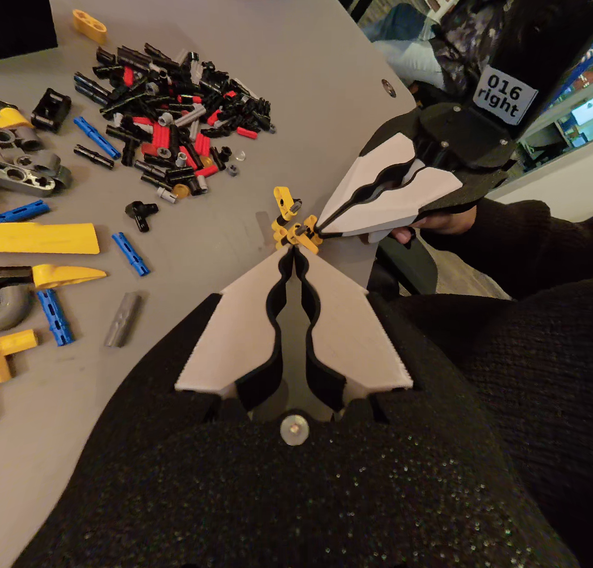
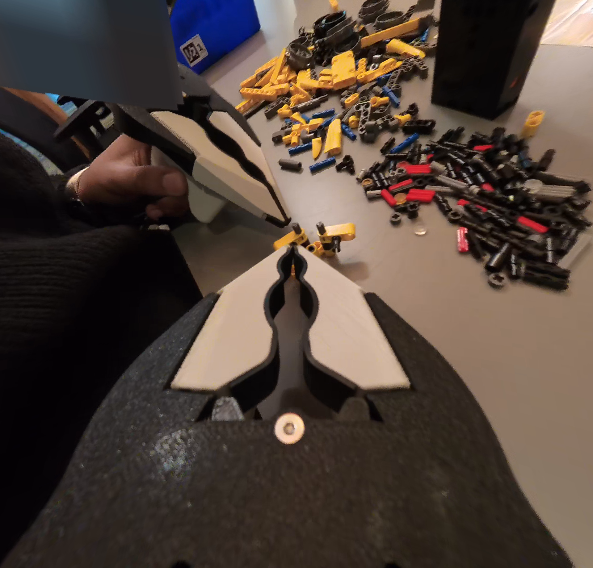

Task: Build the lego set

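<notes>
Left wrist view: left gripper (image 1: 293,248), jaws pressed onto a small yellow pin-and-beam assembly (image 1: 295,228) just above the grey bench (image 1: 224,55). Right gripper (image 1: 317,228) enters from 2 o'clock, jaws pinching the same assembly. Loose black and red pins (image 1: 179,116) lie at 10 o'clock; blue pins (image 1: 130,253) at 9 o'clock.

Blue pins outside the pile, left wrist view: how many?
4 pins: one by the black block, one at left edge, one beside the yellow wedge, one lower left. More may be hidden.
</notes>
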A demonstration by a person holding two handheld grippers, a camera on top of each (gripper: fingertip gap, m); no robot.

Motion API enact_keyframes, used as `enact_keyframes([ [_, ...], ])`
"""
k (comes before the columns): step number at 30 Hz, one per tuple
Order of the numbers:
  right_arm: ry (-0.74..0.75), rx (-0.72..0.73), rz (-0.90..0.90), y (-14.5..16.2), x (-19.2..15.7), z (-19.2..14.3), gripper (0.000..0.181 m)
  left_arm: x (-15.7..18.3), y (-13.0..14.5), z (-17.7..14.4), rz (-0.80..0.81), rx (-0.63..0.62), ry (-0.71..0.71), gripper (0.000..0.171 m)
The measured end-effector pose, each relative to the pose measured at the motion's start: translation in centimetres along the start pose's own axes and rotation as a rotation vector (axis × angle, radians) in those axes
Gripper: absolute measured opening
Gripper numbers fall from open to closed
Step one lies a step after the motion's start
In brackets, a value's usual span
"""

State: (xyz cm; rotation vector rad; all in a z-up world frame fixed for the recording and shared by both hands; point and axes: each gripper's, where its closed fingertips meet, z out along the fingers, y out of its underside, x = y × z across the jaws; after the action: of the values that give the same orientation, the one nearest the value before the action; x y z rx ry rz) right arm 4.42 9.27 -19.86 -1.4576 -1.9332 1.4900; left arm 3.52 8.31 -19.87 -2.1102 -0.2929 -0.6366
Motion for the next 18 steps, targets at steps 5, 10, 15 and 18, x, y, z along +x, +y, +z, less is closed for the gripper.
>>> enact_keyframes([
  [5, -0.052, -0.029, -0.019, 0.3, -0.7, 0.3, 0.0, -0.1, -0.5, -0.5, -0.005, 0.048, -0.015, 0.003],
  [10, -0.069, -0.052, -0.043, 0.5, -1.0, 0.6, 0.0, 0.0, -0.7, -0.8, 0.008, 0.072, -0.019, 0.018],
  [15, -0.083, 0.012, -0.064, -0.2, -1.2, -0.1, 0.0, 0.2, 0.4, 0.1, 0.057, -0.01, -0.05, 0.031],
  [18, 0.078, 0.1, -0.111, -1.1, 0.5, -1.2, 0.004, 0.3, 0.8, 0.5, 0.125, -0.042, -0.102, 0.033],
])
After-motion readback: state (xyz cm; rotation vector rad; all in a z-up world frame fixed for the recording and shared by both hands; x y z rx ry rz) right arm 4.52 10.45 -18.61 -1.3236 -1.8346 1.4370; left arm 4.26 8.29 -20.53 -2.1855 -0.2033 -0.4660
